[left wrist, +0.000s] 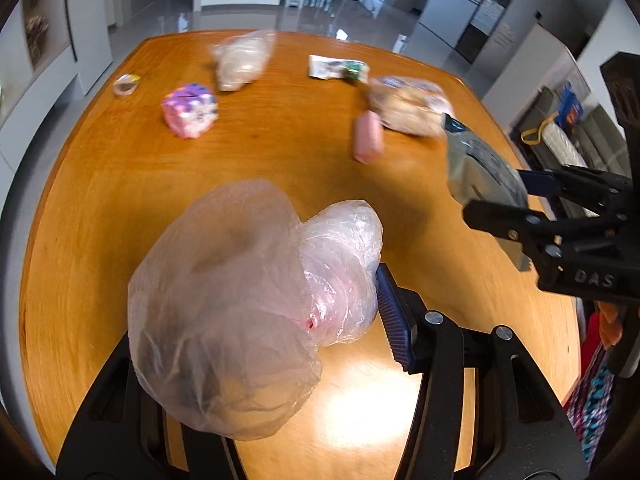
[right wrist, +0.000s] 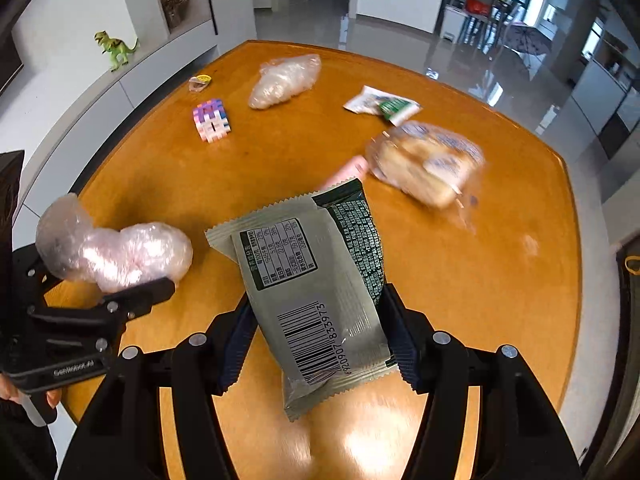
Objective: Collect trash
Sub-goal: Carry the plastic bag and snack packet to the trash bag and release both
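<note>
— So what is each hand carrying?
— Left hand-held gripper (left wrist: 256, 320) is clamped on a crumpled clear plastic bag (left wrist: 240, 304), which billows over one finger and hides it. Right hand-held gripper (right wrist: 316, 340) is closed on a grey snack wrapper (right wrist: 316, 292), barcode side facing the camera. Both are held clear above the wooden worktop (right wrist: 500, 280), probably so the loose film doesn't drag.
— And what's left?
— Beyond the snack wrapper lie a pink bar (left wrist: 367, 142) and, just beside it, a bagged bread loaf (right wrist: 428, 164). Farther off is a white-and-green wrapper (right wrist: 382, 105), a second clear bag (right wrist: 284, 80), a small jelly cup (right wrist: 199, 82) and a pink-and-white puzzle cube (right wrist: 212, 119).
— All trash?
— My guess is not — cube and loaf look like keepers. No bin is in view.
</note>
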The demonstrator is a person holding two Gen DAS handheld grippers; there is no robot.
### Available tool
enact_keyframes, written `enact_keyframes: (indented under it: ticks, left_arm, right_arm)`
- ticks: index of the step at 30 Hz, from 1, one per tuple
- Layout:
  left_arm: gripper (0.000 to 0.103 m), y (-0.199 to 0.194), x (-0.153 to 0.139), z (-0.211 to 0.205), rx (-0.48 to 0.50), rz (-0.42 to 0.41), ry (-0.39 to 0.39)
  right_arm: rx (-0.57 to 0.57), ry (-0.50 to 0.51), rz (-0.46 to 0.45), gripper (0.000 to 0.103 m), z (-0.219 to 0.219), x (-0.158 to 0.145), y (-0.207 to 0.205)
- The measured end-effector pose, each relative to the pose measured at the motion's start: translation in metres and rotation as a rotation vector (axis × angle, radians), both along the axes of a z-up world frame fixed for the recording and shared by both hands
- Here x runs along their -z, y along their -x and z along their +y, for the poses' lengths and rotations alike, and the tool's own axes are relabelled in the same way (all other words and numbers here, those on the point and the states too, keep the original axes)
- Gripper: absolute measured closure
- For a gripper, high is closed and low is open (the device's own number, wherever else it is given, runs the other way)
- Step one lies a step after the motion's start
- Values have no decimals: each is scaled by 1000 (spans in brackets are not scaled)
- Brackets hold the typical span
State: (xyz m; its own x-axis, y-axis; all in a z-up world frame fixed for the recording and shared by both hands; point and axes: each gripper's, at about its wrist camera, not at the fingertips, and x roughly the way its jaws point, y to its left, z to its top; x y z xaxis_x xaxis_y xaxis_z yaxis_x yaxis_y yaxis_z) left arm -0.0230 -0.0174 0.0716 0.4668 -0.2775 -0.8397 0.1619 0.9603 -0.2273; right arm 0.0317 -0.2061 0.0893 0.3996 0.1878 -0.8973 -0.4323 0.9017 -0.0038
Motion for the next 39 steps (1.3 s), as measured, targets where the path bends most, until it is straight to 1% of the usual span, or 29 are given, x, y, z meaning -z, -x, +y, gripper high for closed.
enact_keyframes:
  ticks: [3,5,9,13,16,18,21,22,28,31,33,36,38,39]
  left_arm:
    - [49,19,0,-21,40,-10,23]
    - [49,32,-2,-42,81,-19,16]
    - [49,56,-6,-86,175,-28,13]
    - [49,83,-9,-140,292,-42,17]
    - [49,106,-9,-188,396,-47,25]
    - [49,123,-10,-220,472,-54,30]
    - [49,153,-7,-272,608,-46,41]
    - [49,165,-5,-293,665,-43,36]
    - [49,237,14,-392,952,-26,-17]
    - [49,272,30,-434,1069,-8,-58]
    - [49,294,41,-459,1142,15,-78]
    - [49,319,53,-488,1203,21,-119]
    - [35,327,60,-509,1222,29,-146]
    - [11,328,62,-517,1214,25,-166]
  right_arm:
    - [51,-28,-1,41,-35,-1,32]
    - [90,-47,-6,40,-60,-1,55]
    - [170,-77,-15,40,-107,0,96]
    - [282,-101,-33,40,-162,1,143]
    - [395,-127,-43,40,-210,3,182]
    - [499,-151,-45,40,-246,7,213]
    - [649,-173,-29,40,-293,15,253]
    - [717,-183,-24,40,-313,19,271]
    - [981,-219,-7,40,-394,38,354]
    - [1089,-223,-2,40,-426,46,388]
    - [1157,-225,2,40,-446,52,409]
    - [1254,-239,20,40,-473,62,440]
    - [1311,-229,81,39,-486,74,454]
    - [1338,-219,113,36,-492,80,462]
